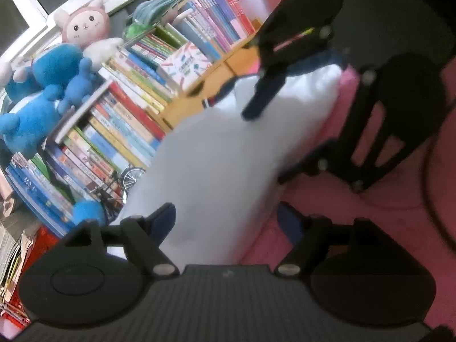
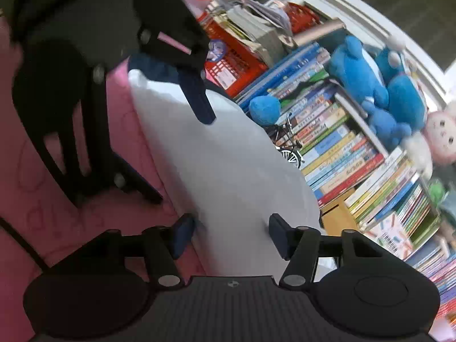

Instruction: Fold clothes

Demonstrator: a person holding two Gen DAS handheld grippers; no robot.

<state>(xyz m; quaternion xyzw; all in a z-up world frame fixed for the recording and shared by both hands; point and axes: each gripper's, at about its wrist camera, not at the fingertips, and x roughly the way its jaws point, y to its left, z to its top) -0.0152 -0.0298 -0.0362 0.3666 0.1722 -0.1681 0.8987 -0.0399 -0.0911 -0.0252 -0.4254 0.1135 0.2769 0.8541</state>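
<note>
Books (image 1: 125, 108) packed in slanting rows fill the background, with blue plush toys (image 1: 42, 94) and a pink one (image 1: 85, 25) above them; below lies a pink bedcover (image 1: 370, 222), and on it we see a white garment (image 1: 216, 154) with a dark navy collar edge, stretched lengthwise between our two tools.

We hold the left gripper (image 1: 228, 222) tilted somewhat downward and rolled, so the whole scene leans; its blue-padded fingers (image 1: 164, 219) stand apart, the near end of the white cloth lying between them; whether the pads actually press on the fabric we cannot tell, since the picture is blurred.

From the other wrist we see the right gripper (image 2: 232, 235) in a matching pose, angled down and rolled the opposite way; its jaws are likewise spread, with the white cloth passing between them, one pad (image 2: 183, 233) at the cloth's edge; grip or mere contact we cannot decide.

Each view shows the opposite tool at the garment's far end, one finger resting over the cloth near the collar.
</note>
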